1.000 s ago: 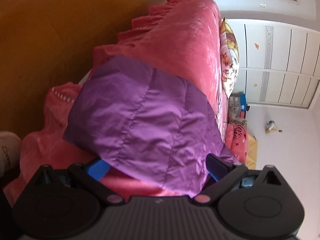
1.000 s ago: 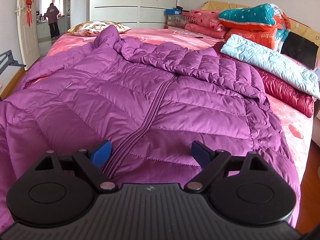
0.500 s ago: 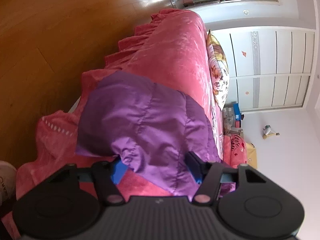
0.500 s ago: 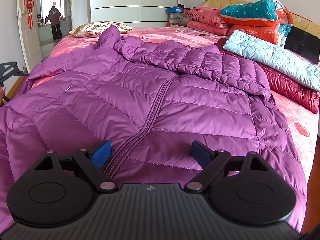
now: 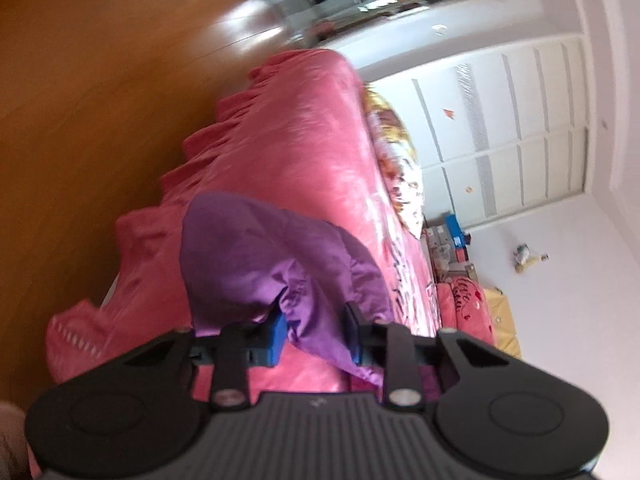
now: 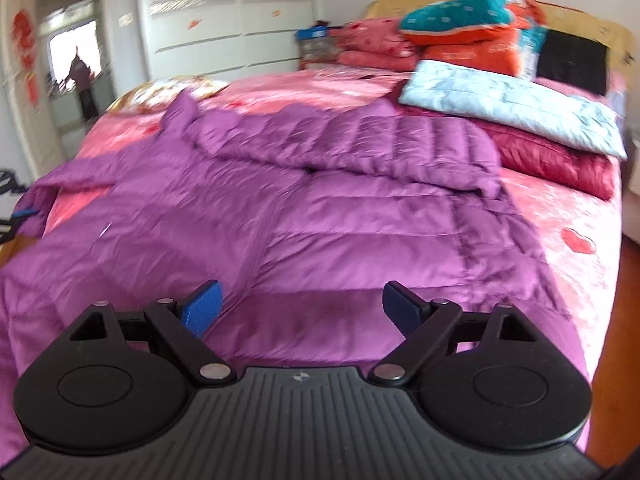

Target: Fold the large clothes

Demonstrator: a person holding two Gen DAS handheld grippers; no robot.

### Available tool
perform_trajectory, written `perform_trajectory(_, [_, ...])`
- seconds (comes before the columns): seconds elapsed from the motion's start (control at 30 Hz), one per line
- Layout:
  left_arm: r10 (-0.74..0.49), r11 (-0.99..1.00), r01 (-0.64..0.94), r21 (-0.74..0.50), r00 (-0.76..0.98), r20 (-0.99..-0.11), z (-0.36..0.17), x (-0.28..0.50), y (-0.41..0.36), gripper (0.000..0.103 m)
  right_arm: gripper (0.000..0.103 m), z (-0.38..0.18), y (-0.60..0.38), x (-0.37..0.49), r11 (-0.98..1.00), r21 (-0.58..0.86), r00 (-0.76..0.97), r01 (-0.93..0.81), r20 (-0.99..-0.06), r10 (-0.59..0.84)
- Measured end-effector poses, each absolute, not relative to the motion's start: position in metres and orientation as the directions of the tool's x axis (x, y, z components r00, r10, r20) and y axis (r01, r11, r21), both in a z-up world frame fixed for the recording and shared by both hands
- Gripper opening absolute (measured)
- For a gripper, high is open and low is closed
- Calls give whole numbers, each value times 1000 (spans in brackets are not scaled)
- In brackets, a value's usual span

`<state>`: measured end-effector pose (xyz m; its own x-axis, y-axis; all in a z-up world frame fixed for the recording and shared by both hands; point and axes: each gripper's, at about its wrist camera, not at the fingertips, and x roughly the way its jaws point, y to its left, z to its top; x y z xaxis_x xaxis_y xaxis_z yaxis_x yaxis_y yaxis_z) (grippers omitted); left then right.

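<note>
1. Left gripper (image 5: 316,330): its jaws have just been closing, from wide apart a second ago to clenched on a bunched fold of the purple down jacket (image 6: 320,216). Cloth sits puckered between the blue pads (image 5: 276,334).
2. The gripped part is the jacket's edge at the side of the bed (image 5: 312,152); it now hangs gathered and raised where it earlier lay flat.
3. Right gripper (image 6: 300,312): jaws released and wide, hovering over the jacket's lower front, touching nothing I can see.
4. The jacket lies spread on the bed, front up, largely unfolded.
5. Judgement: first grasp secured; the fold-over looks about to begin.
</note>
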<state>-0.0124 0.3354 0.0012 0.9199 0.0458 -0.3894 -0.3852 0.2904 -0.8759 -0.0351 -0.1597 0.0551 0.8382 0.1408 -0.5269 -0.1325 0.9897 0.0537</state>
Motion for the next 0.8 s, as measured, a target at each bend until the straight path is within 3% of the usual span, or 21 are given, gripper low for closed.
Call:
perform_trajectory(0.23, [61, 480, -278, -832, 957, -285, 61, 15, 316, 25, 103, 61, -204, -28, 982, 186, 871, 14, -484, 79])
perform_trajectory(0.37, [8, 664, -162, -730, 978, -210, 107, 38, 280, 25, 103, 60, -227, -22, 963, 258, 884, 79, -465, 52])
perform_trajectory(0.57, [-262, 824, 152, -545, 956, -129, 164, 76, 171, 25, 103, 59, -260, -7, 914, 385, 913, 132, -406, 39])
perform_trajectory(0.8, [-596, 750, 452, -482, 778, -199, 157, 105, 9, 25, 103, 46, -294, 14, 829, 524, 928, 193, -372, 19])
